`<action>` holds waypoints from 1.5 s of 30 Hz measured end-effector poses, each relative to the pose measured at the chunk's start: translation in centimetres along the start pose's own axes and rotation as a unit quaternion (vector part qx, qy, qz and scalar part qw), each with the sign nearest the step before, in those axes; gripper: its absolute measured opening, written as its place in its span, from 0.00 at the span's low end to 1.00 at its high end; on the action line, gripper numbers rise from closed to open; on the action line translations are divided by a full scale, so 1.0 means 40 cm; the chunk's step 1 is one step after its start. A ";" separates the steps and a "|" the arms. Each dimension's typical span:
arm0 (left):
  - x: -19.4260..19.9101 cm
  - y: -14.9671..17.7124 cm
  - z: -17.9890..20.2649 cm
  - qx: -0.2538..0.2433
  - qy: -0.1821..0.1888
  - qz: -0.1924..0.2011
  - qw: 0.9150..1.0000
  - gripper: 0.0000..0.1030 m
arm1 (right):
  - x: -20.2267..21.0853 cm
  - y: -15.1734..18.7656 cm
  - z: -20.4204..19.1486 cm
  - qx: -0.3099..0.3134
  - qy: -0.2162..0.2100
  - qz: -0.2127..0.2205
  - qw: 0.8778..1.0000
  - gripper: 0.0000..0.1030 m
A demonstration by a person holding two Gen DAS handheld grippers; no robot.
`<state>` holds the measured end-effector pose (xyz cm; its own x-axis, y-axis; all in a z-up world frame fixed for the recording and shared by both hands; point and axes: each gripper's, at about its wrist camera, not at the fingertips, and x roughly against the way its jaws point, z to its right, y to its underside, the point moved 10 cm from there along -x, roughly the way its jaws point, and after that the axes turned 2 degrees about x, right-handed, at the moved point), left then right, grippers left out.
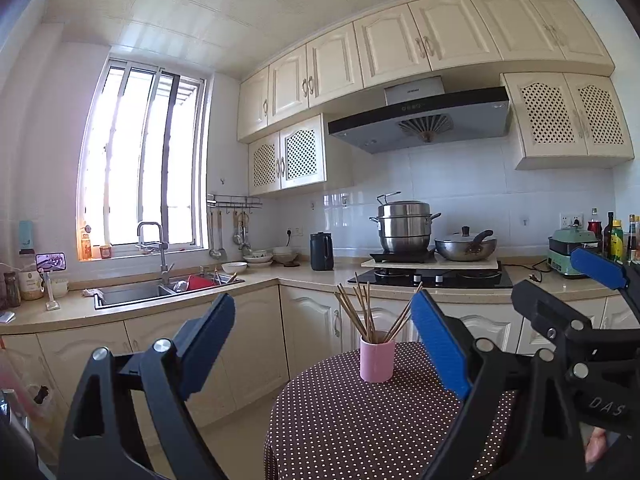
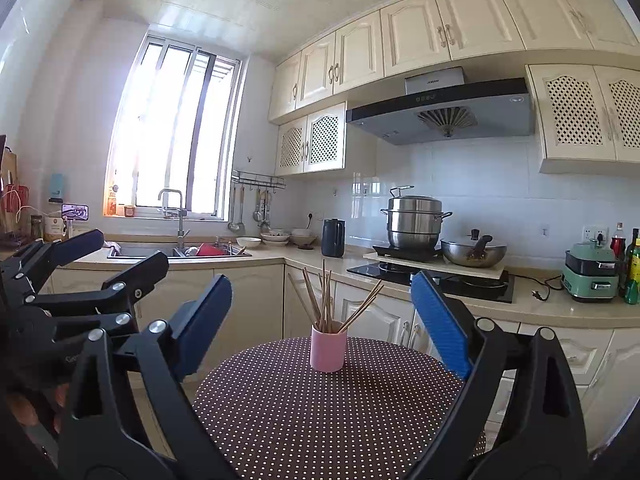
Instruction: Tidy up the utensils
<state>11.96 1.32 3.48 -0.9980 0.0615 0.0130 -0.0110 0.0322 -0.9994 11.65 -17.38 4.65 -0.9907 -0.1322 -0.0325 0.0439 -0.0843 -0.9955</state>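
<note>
Both claws gape empty: left claw (image 1: 322, 344), right claw (image 2: 322, 324). Chopsticks (image 2: 326, 300) upright in pink cup (image 2: 328, 349) ahead; we tidy leaning ones, avoid tipping cup.

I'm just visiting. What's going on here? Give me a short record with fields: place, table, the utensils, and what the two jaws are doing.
place: home kitchen
table: round table, brown cloth with white dots
utensils: wooden chopsticks standing fanned out in a pink cup on the table
left gripper: jaws wide open, nothing between them
right gripper: jaws wide open, nothing held
contact: neither gripper touches the cup
</note>
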 end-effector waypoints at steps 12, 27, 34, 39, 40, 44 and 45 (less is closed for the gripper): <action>0.007 -0.010 0.008 0.007 0.007 -0.004 1.000 0.86 | 0.026 -0.009 0.001 0.005 0.001 0.006 1.000 0.89; 0.011 -0.011 0.005 -0.002 -0.007 0.006 1.000 0.86 | 0.033 -0.009 -0.008 0.001 -0.001 0.004 1.000 0.90; 0.013 -0.007 0.010 -0.004 -0.009 0.007 1.000 0.86 | 0.032 -0.009 -0.004 -0.002 -0.002 0.001 1.000 0.90; 0.012 -0.008 0.012 -0.003 -0.008 0.007 1.000 0.86 | 0.033 -0.008 -0.003 -0.003 -0.003 0.001 1.000 0.90; 0.012 -0.008 0.013 -0.003 -0.008 0.007 1.000 0.86 | 0.033 -0.008 -0.003 -0.003 -0.003 0.001 1.000 0.90; 0.014 -0.008 0.012 -0.003 -0.008 0.007 1.000 0.86 | 0.035 -0.007 -0.004 -0.004 -0.003 0.000 1.000 0.90; 0.014 -0.009 0.013 -0.003 -0.008 0.007 1.000 0.86 | 0.035 -0.007 -0.004 -0.004 -0.003 0.000 1.000 0.90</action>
<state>11.39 0.81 3.84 -0.9990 0.0451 -0.0013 0.0030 0.0368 -0.9993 10.22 -17.40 4.86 -0.9901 -0.1371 -0.0315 0.0424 -0.0774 -0.9961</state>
